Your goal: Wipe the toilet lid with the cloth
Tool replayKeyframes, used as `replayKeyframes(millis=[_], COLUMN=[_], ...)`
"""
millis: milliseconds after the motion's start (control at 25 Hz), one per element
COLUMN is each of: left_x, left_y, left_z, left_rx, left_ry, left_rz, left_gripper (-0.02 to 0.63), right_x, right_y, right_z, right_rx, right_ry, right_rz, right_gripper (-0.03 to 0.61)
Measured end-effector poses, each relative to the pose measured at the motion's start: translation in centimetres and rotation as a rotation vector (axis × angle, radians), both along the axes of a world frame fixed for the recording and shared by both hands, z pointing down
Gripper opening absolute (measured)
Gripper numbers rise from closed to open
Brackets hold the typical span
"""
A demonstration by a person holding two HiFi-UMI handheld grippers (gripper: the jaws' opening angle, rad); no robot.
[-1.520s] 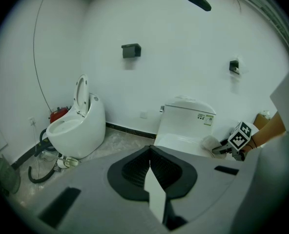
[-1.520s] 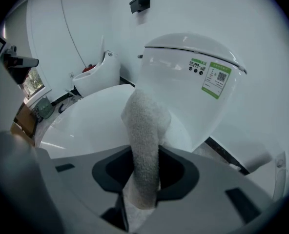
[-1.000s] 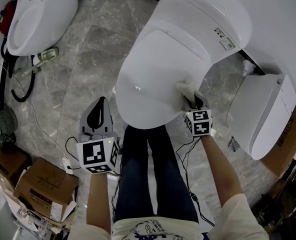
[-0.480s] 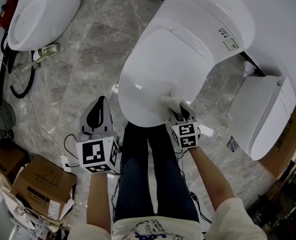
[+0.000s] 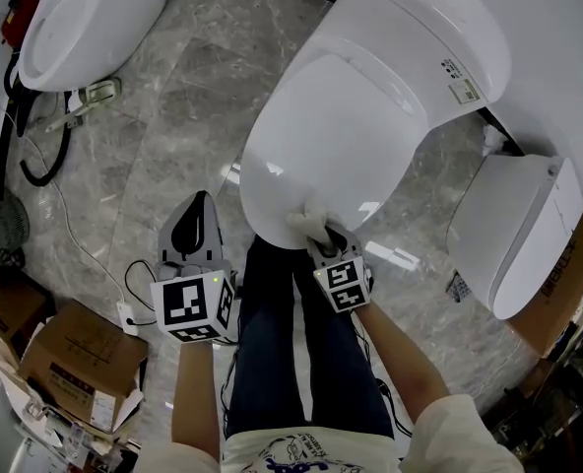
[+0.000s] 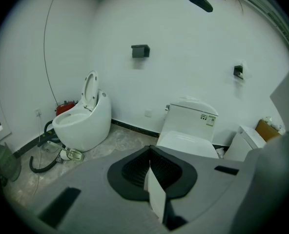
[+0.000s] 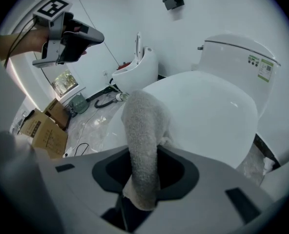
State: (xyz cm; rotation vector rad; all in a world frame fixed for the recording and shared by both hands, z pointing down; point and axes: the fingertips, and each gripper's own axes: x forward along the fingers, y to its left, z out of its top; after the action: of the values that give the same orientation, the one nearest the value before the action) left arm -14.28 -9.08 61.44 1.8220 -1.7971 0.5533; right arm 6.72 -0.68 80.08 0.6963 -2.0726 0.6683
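The white toilet's closed lid (image 5: 331, 136) fills the upper middle of the head view and shows again as a broad white lid (image 7: 208, 116) in the right gripper view. My right gripper (image 5: 318, 234) is shut on a pale grey cloth (image 5: 306, 222), pressed on the lid's front edge. The cloth (image 7: 142, 130) stands up from between the jaws. My left gripper (image 5: 193, 230) hangs left of the bowl over the floor, away from the lid, jaws together with nothing in them; the toilet lid (image 6: 186, 143) lies ahead of it.
A second toilet (image 5: 85, 18) stands at the upper left with a black hose (image 5: 26, 156) beside it. A white tank-like unit (image 5: 518, 235) sits to the right. Cardboard boxes (image 5: 70, 363) lie at the lower left. Cables run over the marble floor (image 5: 173, 106). The person's legs (image 5: 291, 363) stand before the bowl.
My right gripper has drawn the cloth leftward and toward me along the lid, from its right side to its front edge. The left gripper has stayed put.
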Motion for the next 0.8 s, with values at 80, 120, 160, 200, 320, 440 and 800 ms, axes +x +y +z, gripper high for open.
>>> replayKeyframes(millis=[80, 120, 160, 200, 320, 440, 800], left_x=[-0.3, -0.4, -0.5, -0.7, -1.1, -1.3, -1.3], left_y=[0.1, 0.1, 0.2, 0.2, 0.3, 0.3, -0.2], left_z=[0.0, 0.0, 0.0, 0.0, 0.1, 0.2, -0.7], left_rx=[0.001, 0.001, 0.001, 0.001, -0.002, -0.001, 0.014], left_ry=[0.000, 0.000, 0.000, 0.000, 0.003, 0.004, 0.005], left_rz=[-0.004, -0.006, -0.008, -0.010, -0.017, -0.020, -0.023], left_gripper=[0.008, 0.008, 0.008, 0.009, 0.008, 0.008, 0.008], right_x=[-1.2, -1.8, -2.2, -2.5, -2.9, -2.9, -3.0], right_y=[1.0, 1.4, 1.7, 1.9, 2.0, 1.9, 1.4], right_z=[0.0, -0.1, -0.1, 0.0, 0.2, 0.3, -0.9], right_rx=[-0.006, -0.010, -0.015, -0.018, -0.021, -0.030, -0.079], right_ry=[-0.008, -0.012, -0.015, -0.018, -0.018, -0.013, -0.017], right_rz=[-0.030, -0.039, -0.045, -0.048, -0.051, -0.060, -0.038], right_gripper=[0.115, 0.114, 0.114, 0.114, 0.114, 0.114, 0.110])
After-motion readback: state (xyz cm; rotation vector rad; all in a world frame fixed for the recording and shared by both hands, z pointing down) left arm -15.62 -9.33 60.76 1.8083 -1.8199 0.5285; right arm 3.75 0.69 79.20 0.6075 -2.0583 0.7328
